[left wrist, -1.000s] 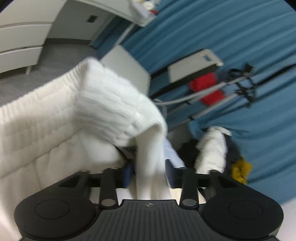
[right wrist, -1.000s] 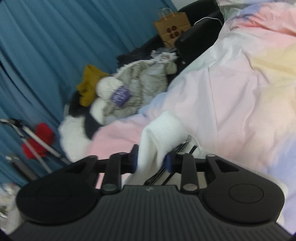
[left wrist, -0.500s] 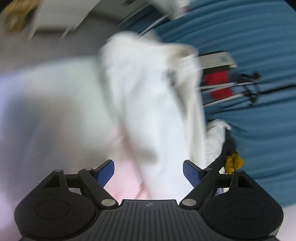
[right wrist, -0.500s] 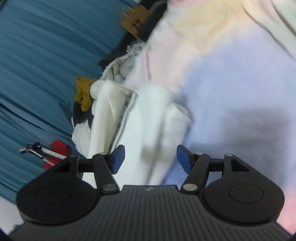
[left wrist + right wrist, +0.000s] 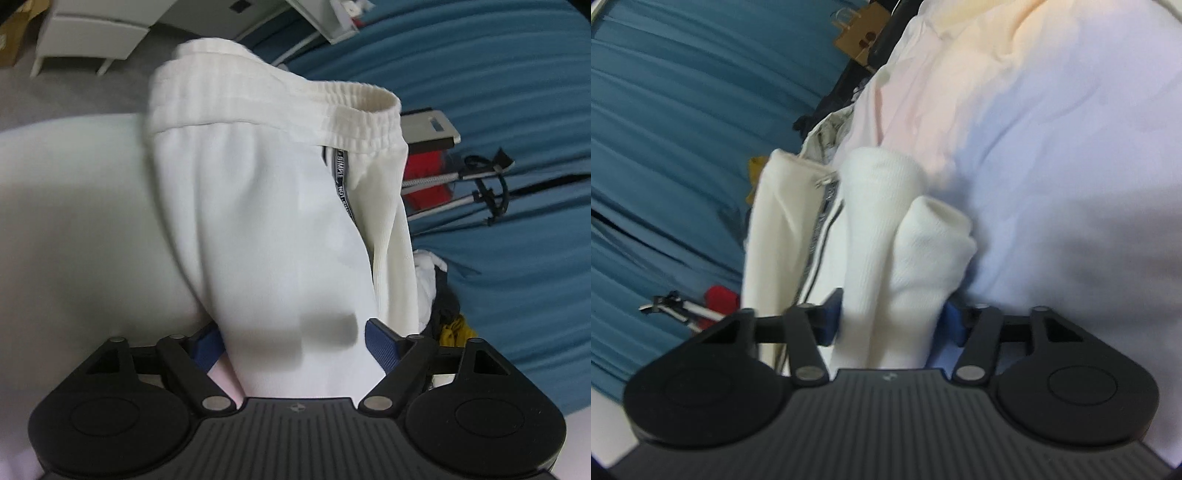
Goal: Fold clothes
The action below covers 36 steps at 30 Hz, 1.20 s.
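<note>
The left gripper [image 5: 293, 338] has its blue pads spread wide, with the white trousers [image 5: 280, 206] lying loosely between them, released rather than pinched; the elastic waistband [image 5: 332, 107] is at the far end and a printed black stripe [image 5: 341, 184] runs down the side seam. The right gripper [image 5: 892, 321] is narrower, its pads either side of the ribbed leg cuffs [image 5: 912, 236], though whether they are squeezed I cannot tell. The trousers rest on a pale pastel duvet [image 5: 1052, 155]. The fold looks freshly laid; a good next move would likely be drawing both grippers straight back so the layers stay aligned. A heap of other clothes [image 5: 448, 310] sits just beyond, against a blue curtain [image 5: 517, 74]; snagging it seems the main hazard.
</note>
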{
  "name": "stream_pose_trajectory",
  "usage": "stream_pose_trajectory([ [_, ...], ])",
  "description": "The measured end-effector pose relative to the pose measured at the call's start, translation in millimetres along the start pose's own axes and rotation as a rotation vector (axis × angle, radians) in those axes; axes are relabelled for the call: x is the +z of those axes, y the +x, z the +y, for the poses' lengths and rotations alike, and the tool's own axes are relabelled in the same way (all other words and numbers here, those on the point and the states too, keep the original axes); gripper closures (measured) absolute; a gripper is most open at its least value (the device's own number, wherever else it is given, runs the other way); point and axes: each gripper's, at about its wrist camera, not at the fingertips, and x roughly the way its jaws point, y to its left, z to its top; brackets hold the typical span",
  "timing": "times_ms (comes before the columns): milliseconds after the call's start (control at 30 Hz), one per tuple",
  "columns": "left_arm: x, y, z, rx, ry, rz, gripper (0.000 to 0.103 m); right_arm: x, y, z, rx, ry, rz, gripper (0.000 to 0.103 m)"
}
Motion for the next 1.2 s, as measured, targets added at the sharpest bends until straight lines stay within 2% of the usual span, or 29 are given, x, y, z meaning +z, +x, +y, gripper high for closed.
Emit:
stream_pose_trajectory([
  [33,4.5,-1.8,-3.5,0.004,0.016,-0.006,0.063,0.0,0.6,1.6,-0.006,-0.014,-0.005,0.072],
  [67,7.3,-0.6,-5.2,0.004,0.029,-0.012,0.078,0.0,1.3,3.2,-0.013,-0.028,-0.009,0.075],
  [133,7.2,-5.9,-6.4,-0.014,0.047,-0.041,0.089,-0.3,-1.9,6.8,-0.013,-0.048,-0.019,0.087],
  [167,7.0,-9.1,-6.9,-0.023,0.055,-0.056,0.091,-0.1,-5.1,8.9,-0.01,-0.056,-0.024,0.089],
  [333,1.8,-45.1,-17.0,-0.079,0.069,-0.114,0.093,4.2,-35.4,22.5,0.028,-0.071,-0.073,0.091],
  [467,-3.9,-73.2,-21.8,-0.108,0.083,-0.147,0.094,-0.7,-63.1,5.8,0.009,0.015,-0.067,0.092],
  [633,-12.7,-110.1,-12.3,-0.087,0.067,-0.124,0.094,-5.1,-92.8,-14.9,-0.037,0.104,-0.034,0.092],
  [733,-16.6,-137.9,-6.3,-0.082,0.066,-0.11,0.093,-8.0,-116.2,-20.1,-0.042,0.104,-0.016,0.092],
  [900,-25.2,-168.0,2.4,-0.01,0.101,-0.06,0.093,-8.7,-143.6,-36.5,-0.034,0.137,-0.001,0.092],
  [1067,-30.6,-175.2,18.8,0.085,0.109,0.017,0.09,-11.0,-142.8,-58.9,-0.042,0.184,0.051,0.092],
  [1200,-37.9,-188.0,17.8,0.124,0.139,0.028,0.085,-13.7,-142.6,-64.5,-0.029,0.2,0.056,0.091],
])
